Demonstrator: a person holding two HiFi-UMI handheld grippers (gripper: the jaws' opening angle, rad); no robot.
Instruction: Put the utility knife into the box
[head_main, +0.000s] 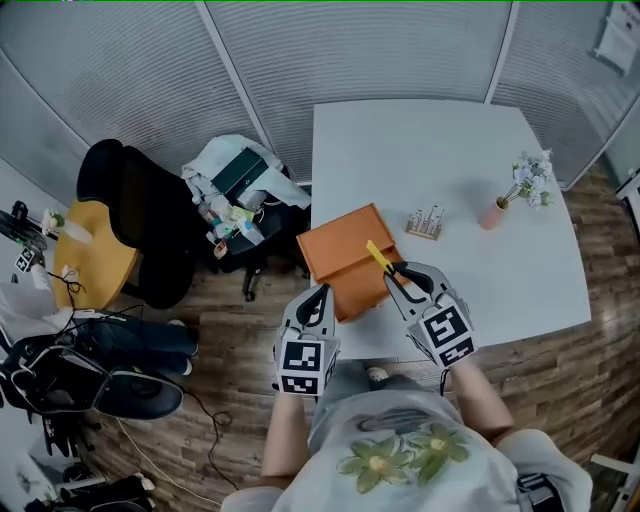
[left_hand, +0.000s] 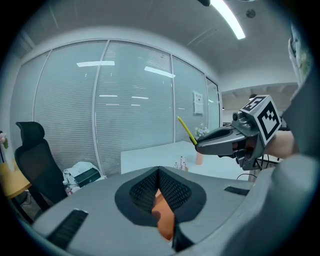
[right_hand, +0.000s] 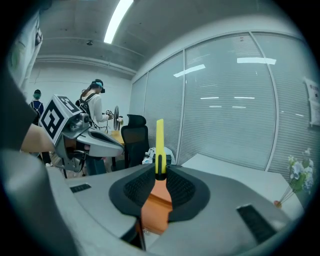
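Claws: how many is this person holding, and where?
2. The left claw is shut by the near edge of the orange box; the right claw, over the box, is shut on the yellow utility knife. None seems hidden.

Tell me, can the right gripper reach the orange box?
Probably yes: the right gripper, shut on the yellow knife, hangs just over the orange box, and nothing stands between them.

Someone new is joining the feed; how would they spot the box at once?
Start at the white table, then its near left corner, by the person. The box lies flat there, beneath the yellow utility knife in the right gripper. It is the table's only orange thing, far bigger than the small rack and flower vase.
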